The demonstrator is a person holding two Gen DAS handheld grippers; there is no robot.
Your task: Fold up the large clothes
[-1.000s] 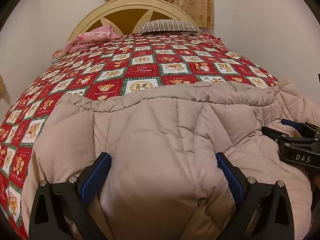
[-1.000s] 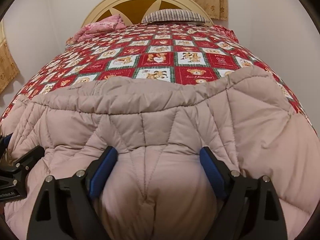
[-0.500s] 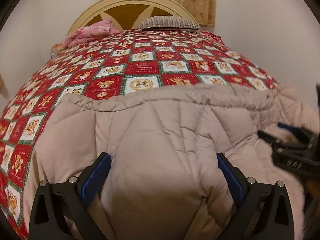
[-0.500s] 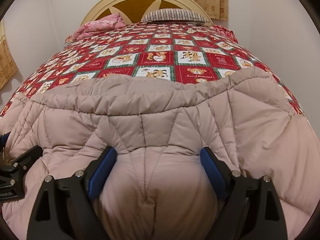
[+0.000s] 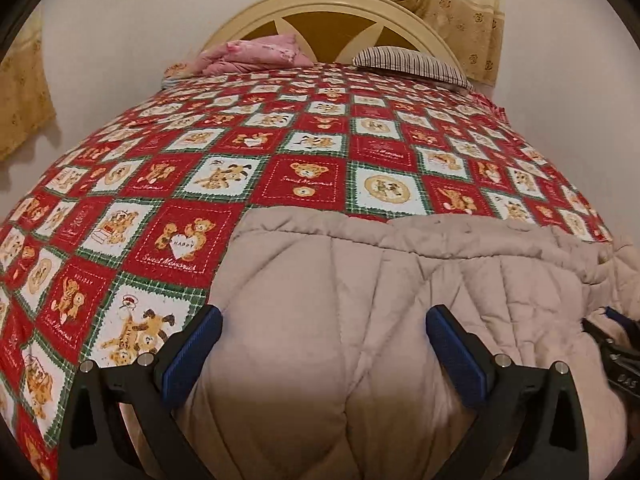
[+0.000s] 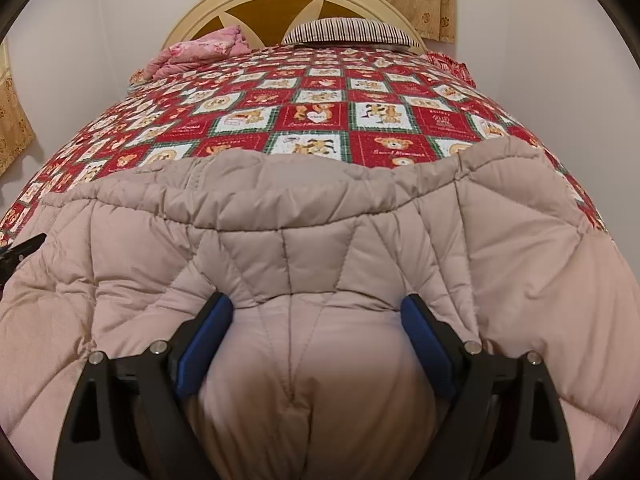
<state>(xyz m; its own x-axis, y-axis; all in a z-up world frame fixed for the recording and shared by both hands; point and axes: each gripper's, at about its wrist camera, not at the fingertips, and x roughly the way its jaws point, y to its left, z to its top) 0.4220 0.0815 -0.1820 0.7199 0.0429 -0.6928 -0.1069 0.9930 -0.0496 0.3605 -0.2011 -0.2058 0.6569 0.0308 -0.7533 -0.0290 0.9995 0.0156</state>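
Note:
A puffy beige quilted coat lies spread across the near end of a bed. My left gripper is shut on a thick bulge of it, blue pads pressed into the padding; the coat's left edge runs by the left pad. In the right wrist view the coat fills the lower half, and my right gripper is likewise shut on a wad of it, with creases fanning from both pads. The right gripper shows at the left wrist view's right edge. A black tip of the left gripper shows at the far left.
The bed wears a red, white and green teddy-bear quilt. A cream arched headboard, crumpled pink bedding and a striped pillow are at the far end. Patterned curtains hang behind, with pale walls on both sides.
The left wrist view has shifted and rolled: far more quilt shows at its left, and the coat's left edge now sits at the left pad. The right wrist view is almost unchanged.

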